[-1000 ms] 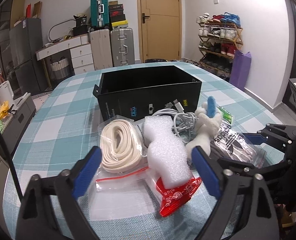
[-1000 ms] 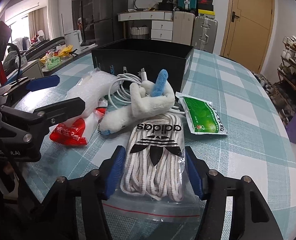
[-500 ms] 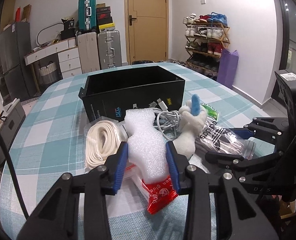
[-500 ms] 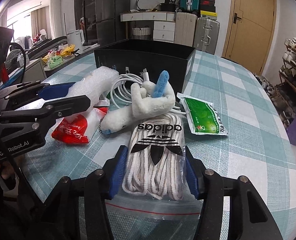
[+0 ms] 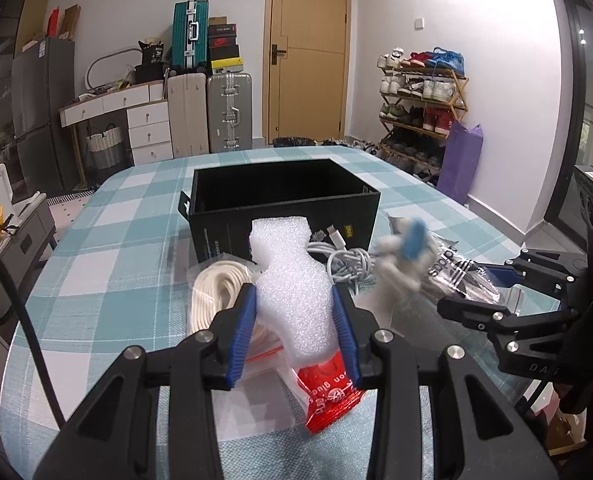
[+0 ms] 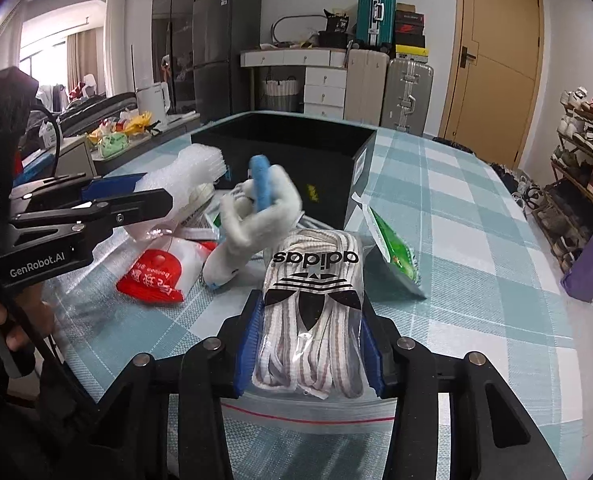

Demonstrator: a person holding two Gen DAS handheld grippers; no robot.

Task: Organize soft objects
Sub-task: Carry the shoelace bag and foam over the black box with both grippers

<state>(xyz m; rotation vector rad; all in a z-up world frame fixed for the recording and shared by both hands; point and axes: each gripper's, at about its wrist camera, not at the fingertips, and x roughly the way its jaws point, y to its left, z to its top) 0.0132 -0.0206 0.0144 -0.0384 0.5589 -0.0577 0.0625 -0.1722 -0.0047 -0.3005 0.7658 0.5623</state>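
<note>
My left gripper [image 5: 294, 330] squeezes the bumpy white foam piece [image 5: 292, 280], my right gripper [image 6: 310, 346] squeezes the clear bag of striped laces [image 6: 312, 312], and the black box [image 5: 280, 196] looks empty.

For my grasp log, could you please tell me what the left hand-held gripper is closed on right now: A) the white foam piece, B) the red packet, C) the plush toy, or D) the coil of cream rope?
A: the left hand-held gripper has both blue pads pressed against the white foam piece.
</note>
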